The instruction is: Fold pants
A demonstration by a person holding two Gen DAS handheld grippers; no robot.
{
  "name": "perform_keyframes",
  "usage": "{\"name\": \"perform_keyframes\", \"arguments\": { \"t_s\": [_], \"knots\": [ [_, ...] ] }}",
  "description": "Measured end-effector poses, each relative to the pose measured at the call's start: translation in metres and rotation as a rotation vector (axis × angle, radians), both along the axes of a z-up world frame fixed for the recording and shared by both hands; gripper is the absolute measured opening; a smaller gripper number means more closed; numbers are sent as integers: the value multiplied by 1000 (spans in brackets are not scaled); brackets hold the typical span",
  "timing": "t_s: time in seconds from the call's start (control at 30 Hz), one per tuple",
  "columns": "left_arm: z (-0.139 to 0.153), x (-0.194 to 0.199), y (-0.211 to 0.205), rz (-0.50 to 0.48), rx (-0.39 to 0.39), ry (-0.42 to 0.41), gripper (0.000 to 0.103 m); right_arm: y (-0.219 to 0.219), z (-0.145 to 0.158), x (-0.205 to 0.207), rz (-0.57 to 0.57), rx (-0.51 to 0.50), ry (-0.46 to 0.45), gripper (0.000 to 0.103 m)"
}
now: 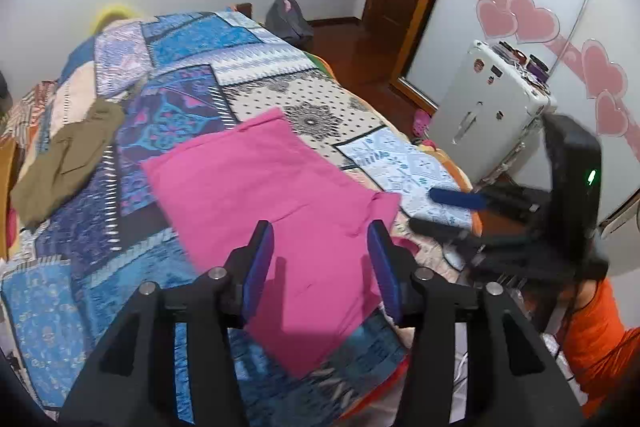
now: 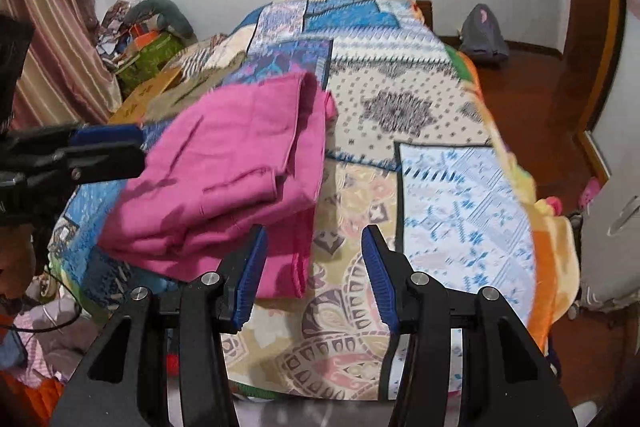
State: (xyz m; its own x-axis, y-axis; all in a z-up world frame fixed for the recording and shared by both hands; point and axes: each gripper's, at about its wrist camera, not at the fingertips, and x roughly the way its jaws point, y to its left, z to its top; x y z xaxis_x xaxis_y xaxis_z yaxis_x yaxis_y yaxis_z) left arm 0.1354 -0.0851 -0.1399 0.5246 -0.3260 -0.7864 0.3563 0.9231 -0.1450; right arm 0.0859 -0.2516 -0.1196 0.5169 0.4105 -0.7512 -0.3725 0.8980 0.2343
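The pink pants (image 1: pixel 264 195) lie folded into a rough rectangle on the patchwork bedspread (image 1: pixel 180 95). My left gripper (image 1: pixel 320 239) is open and empty, hovering just above the pants' near edge. In the right wrist view the pants (image 2: pixel 232 179) lie left of centre, folded in layers. My right gripper (image 2: pixel 314 247) is open and empty above the bedspread (image 2: pixel 460 211), just right of the pants' near corner. The right gripper also shows in the left wrist view (image 1: pixel 444 213), at the bed's right edge. The left gripper shows at the left edge of the right wrist view (image 2: pixel 136 149).
An olive garment (image 1: pixel 68 163) lies on the bed's left side. A white suitcase (image 1: pixel 488 107) stands by the wardrobe right of the bed. A grey bag (image 2: pixel 482 31) sits on the wooden floor. Clutter (image 2: pixel 144 47) is piled left of the bed.
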Motion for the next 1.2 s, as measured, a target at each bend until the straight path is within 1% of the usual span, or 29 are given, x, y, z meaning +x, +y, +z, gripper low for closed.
{"name": "perform_keyframes", "arguments": {
  "t_s": [0.07, 0.13, 0.23, 0.3, 0.37, 0.47, 0.53, 0.6, 0.67, 0.77, 0.87, 0.97, 1.07, 1.2],
  "knots": [
    [-5, -3, 9, 20, 44, -6, 51, 1, 10, -1, -3, 11, -26, 45],
    [-17, -4, 17, 34, 73, 18, 51, 5, 15, -2, -1, 23, -42, 45],
    [-38, -8, 22, 41, 82, 69, 51, 14, 17, -1, 9, 54, -46, 45],
    [-50, -12, 21, 45, 83, 75, 51, 21, 13, 2, 2, 56, -45, 45],
    [-56, -17, 17, 54, 72, 61, 52, 25, 6, 7, -3, 70, -32, 45],
    [-57, -24, 15, 65, 69, 42, 52, 29, -9, 15, -13, 47, 3, 45],
    [-57, -28, 15, 51, 69, 43, 52, 32, -19, 18, -16, -1, 20, 45],
    [-54, -31, 17, 38, 70, 49, 52, 30, -31, 20, -14, -18, 49, 45],
    [-49, -31, 21, 37, 64, 50, 52, 23, -31, 17, -29, -11, 50, 45],
    [-33, -25, 33, 68, 73, 13, 52, 15, -21, 11, -48, -7, 37, 45],
    [-19, -8, 46, 104, 107, -32, 52, 10, -8, 3, -52, 18, 22, 45],
    [-13, 20, 59, 132, 139, -53, 52, 11, 2, -5, -53, 38, 4, 45],
    [-16, 52, 69, 137, 141, -36, 55, 16, 2, -11, -46, 58, 10, 45],
    [-31, 95, 80, 155, 171, -17, 56, 26, -12, -13, -40, 63, 55, 45]
  ]
}}
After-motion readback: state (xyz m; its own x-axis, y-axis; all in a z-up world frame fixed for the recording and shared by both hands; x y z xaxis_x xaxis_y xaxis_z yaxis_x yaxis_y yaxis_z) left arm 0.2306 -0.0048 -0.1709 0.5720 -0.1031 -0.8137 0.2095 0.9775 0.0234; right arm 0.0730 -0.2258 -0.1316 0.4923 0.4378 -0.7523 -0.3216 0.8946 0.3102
